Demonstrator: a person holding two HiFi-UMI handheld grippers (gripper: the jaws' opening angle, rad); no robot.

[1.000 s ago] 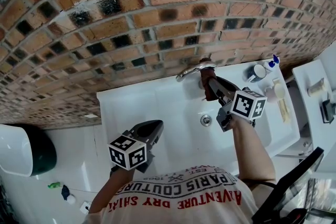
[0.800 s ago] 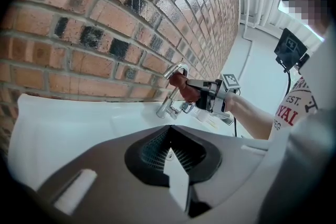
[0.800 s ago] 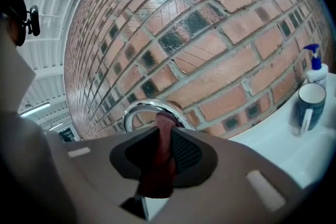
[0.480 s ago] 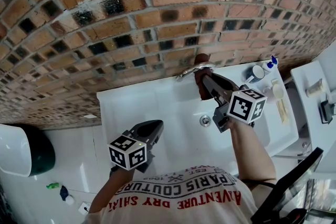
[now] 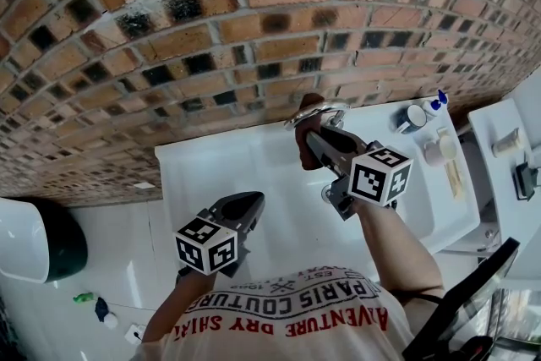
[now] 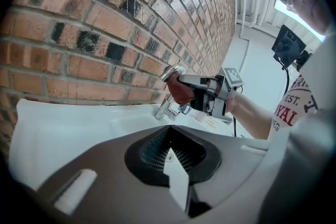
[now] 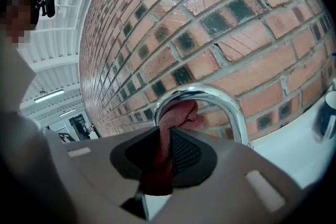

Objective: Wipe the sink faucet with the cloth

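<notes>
Red cloth [image 7: 173, 120] against faucet [image 7: 231, 108] over sink [image 5: 245, 169]

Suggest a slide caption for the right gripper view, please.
Right gripper shut on a dark red cloth, held inside the arch of the chrome faucet, brick wall behind.

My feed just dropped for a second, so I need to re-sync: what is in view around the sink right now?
brick wall: one, red-brown with dark bricks, behind the sink
sink: one, white, below the wall
faucet: one, chrome, arched, at the sink's back edge
cloth: one, dark red, against the faucet's arch
cup: one, dark blue, on the ledge right of the faucet
blue-capped item: small, beside the cup, kind unclear
right tool: shut on the cloth, at the faucet
left tool: shut, empty, over the sink's near left side, away from the faucet
</notes>
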